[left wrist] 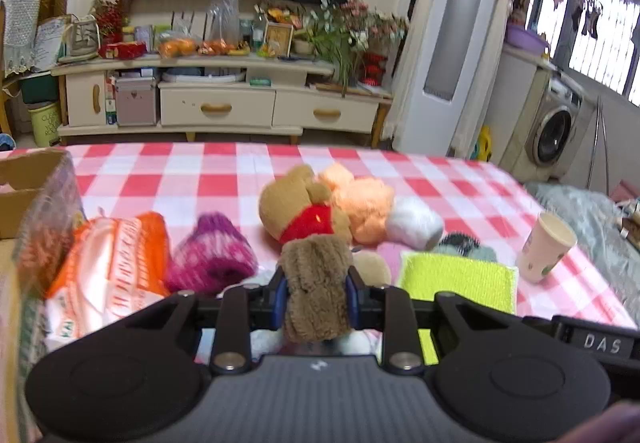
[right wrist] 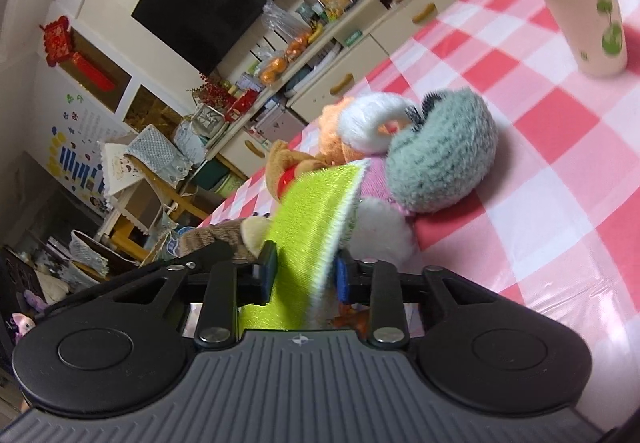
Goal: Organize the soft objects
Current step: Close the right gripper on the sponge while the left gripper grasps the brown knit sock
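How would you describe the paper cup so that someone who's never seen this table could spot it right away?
Start at the red and white checked tablecloth and go to its right side, past the lime-green cloth. The paper cup stands there upright and apart from the plush toys. It is the only stiff, smooth thing: cream, open-topped, with a green print on its side.

On the checked tablecloth, a teddy bear lies centrally with a knitted hat at its eight o'clock, a flat cloth at four o'clock, a paper cup at three o'clock, and a cardboard box at nine o'clock.
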